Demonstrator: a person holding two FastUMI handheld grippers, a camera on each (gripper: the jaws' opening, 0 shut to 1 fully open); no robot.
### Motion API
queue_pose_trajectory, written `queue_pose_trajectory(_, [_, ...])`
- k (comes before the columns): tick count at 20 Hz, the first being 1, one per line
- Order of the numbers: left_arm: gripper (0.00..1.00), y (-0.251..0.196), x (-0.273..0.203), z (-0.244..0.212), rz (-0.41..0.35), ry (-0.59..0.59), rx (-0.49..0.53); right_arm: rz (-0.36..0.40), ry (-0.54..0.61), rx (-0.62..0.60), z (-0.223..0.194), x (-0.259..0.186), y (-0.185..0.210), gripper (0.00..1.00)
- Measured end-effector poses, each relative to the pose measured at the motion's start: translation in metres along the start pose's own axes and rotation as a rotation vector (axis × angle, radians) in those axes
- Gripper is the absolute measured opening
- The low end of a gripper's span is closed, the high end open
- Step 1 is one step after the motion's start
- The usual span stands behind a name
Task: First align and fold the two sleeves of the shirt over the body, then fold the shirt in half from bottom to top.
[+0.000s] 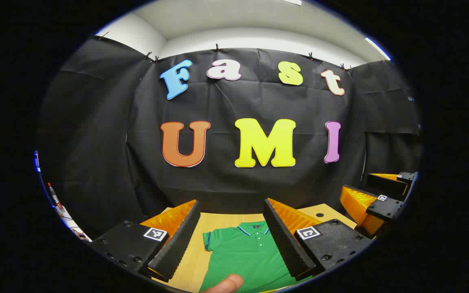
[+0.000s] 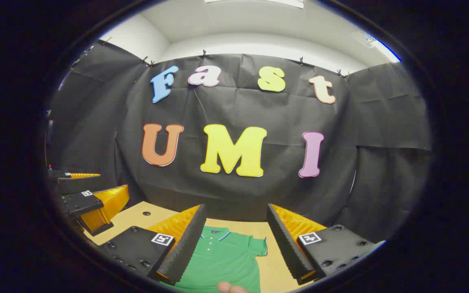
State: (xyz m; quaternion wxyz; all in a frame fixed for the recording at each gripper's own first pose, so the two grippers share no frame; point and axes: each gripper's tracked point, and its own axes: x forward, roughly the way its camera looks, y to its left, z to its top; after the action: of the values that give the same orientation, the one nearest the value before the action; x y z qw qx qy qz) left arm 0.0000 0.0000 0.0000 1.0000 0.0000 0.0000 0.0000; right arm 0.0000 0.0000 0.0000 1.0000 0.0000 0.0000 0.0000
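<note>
The green polo shirt (image 1: 250,252) is laid flat on the wooden table (image 1: 189,260), collar toward the booth wall, sleeves unfolded. The left gripper (image 1: 234,240) is held above it with fingers spread wide, empty. The right gripper (image 2: 234,244) is likewise parted and empty above the shirt.

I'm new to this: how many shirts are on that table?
1. A green polo shirt lies flat on the wooden table, collar toward the black cloth wall, ahead of both open grippers. Its lower part is out of sight.
</note>
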Motion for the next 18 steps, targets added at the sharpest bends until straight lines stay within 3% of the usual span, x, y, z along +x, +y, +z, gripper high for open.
queue_pose_trajectory(9, [0.99,-0.007,0.002,-0.012,-0.011,0.025,-0.007,0.028,0.026,-0.019,-0.008,0.001,0.004,0.92])
queue_pose_trajectory(18, [1.0,-0.017,0.011,-0.016,-0.038,0.033,-0.002,0.008,0.046,-0.012,-0.015,0.008,-0.006,0.92])
